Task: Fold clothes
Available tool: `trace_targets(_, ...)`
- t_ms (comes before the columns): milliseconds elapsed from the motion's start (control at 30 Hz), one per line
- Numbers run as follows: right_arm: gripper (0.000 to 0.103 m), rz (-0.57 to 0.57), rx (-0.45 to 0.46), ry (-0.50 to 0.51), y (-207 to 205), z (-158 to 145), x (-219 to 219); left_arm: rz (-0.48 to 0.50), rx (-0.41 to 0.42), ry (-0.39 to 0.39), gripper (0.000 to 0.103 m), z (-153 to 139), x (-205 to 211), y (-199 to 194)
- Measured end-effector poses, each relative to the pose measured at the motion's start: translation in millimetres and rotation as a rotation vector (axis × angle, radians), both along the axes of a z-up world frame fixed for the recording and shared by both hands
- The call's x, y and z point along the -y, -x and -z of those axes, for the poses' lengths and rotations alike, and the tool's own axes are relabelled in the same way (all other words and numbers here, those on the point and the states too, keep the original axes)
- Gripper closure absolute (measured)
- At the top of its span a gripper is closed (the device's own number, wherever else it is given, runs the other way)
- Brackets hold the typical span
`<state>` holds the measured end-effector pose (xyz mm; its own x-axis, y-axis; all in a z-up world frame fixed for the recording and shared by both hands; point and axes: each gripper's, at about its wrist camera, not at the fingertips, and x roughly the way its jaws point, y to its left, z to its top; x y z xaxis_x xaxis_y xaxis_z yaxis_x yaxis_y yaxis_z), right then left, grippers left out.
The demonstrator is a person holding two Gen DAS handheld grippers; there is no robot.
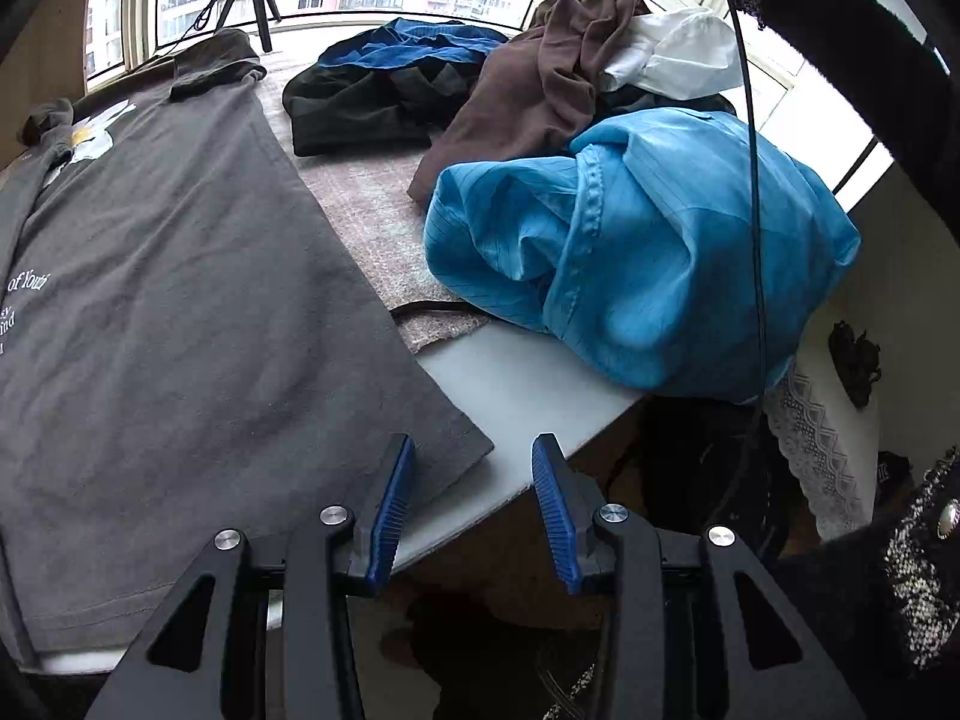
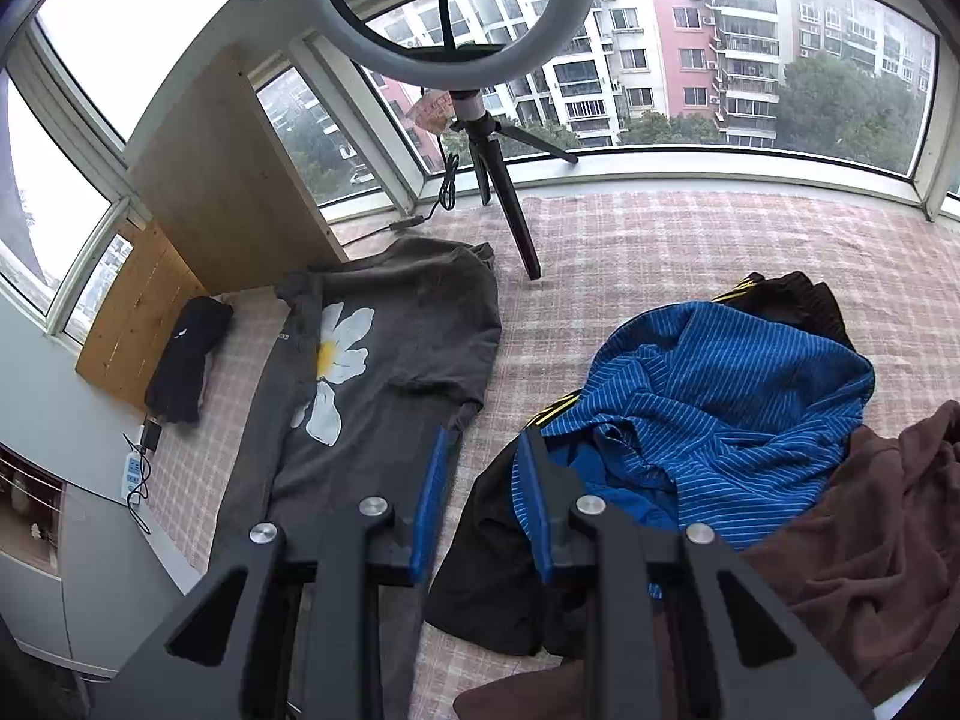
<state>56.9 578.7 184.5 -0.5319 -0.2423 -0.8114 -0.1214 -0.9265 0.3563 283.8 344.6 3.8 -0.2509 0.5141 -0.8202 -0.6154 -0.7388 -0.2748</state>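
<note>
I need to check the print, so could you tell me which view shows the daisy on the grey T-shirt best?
The right wrist view: the whole daisy on the grey T-shirt faces it. The left wrist view catches it only small, at the edge.

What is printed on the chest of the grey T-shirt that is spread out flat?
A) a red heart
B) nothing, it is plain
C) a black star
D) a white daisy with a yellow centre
D: the right wrist view shows the grey T-shirt bearing a white daisy with a yellow centre, and the left wrist view shows part of that flower near the collar.
</note>
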Motion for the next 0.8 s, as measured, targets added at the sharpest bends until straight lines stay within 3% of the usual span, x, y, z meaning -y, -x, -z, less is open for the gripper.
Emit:
trace_targets(100,0.078,-0.014,0.032,0.011,25.0,27.7,11.0,-0.045,0.002,-0.011,0.07,1.8,3.3,9.9)
trace_targets(167,0.078,-0.021,0.057,0.022,45.1,49.0,17.0,-0.061,0.023,-0.036,0.102,1.6,7.9,15.9)
trace_targets(367,0.072,0.002,0.129,0.048,110.6,122.4,27.1,-0.125,0.063,-0.19,0.101,-23.2,36.4,24.2)
trace_targets(500,0.07,0.033,0.175,0.089,135.4,162.0,25.9,-0.166,0.084,-0.23,0.101,-29.2,46.1,33.4)
trace_targets(633,0.063,0.008,0.17,0.104,142.3,171.3,32.7,-0.2,0.107,-0.267,0.101,-27.8,55.1,36.9)
trace_targets(767,0.063,-0.059,0.183,0.089,144.1,172.1,51.3,-0.216,0.128,-0.306,0.101,-25.0,57.8,38.1)
trace_targets(800,0.073,-0.072,0.182,0.045,143.8,170.7,56.9,-0.218,0.13,-0.312,0.101,-24.3,57.4,38.2)
